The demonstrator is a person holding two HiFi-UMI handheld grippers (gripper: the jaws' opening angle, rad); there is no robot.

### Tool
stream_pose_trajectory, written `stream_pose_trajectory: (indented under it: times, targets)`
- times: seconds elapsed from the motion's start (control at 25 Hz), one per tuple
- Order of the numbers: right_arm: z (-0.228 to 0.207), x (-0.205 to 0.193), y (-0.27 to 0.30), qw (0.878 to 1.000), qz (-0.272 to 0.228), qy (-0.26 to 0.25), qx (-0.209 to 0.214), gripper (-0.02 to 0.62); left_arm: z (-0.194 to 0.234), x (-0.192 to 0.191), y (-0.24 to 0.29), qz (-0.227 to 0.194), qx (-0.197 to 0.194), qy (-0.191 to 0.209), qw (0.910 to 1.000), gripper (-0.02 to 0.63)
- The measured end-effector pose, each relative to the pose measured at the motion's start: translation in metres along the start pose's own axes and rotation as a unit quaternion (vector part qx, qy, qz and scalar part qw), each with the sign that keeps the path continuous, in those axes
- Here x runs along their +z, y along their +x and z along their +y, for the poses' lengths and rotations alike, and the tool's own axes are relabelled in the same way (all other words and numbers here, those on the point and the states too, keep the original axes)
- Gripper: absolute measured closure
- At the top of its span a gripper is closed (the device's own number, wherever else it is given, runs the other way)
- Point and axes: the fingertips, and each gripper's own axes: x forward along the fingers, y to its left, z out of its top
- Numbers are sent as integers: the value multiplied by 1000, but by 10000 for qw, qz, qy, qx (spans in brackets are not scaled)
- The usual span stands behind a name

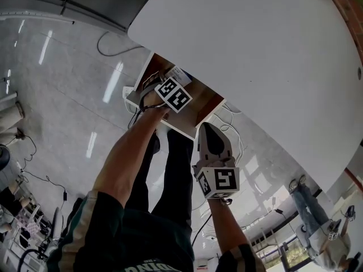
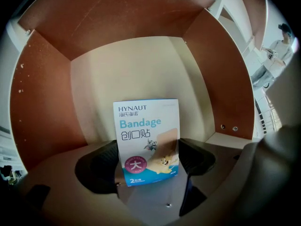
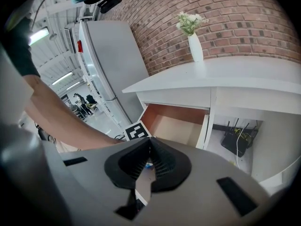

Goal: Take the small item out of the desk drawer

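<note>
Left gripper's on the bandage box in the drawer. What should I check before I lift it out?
1. Bandage box held by the left gripper: ok, one jaw on each side edge.
2. Box upright, not skewed: ok.
3. Drawer open wide enough: ok.
4. Anything else in the drawer to snag: ok, none seen.
5. Right gripper out of the path: ok, jaws together, empty, outside the drawer.
6. Grip firmness: cannot tell.
</note>
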Motion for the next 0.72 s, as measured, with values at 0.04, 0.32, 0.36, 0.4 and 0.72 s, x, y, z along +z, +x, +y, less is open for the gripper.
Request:
stream_pose_trajectory:
  times: [0.04,0.32,0.36,0.4,0.72]
  targets:
    - [1,2,-1,10000,6,-21,-6,571,0,0,-2,-13,7,26,10000,189]
    - [0,9,-6,9998,-17,-173,30,571,-13,9,-15,-110,-1,297,9995,189]
    - [3,12,-6,9998,-36,-194,35,571,-14,10,-18,-133,8,354,9993,189]
    - [5,15,-6,9998,-63,-201,32,571,-13,10,-23,-160,20,409,9990,189]
    - [16,33,-16,9996,-253,-110,-56,571,-20,12,-63,-306,76,1023,9943,189]
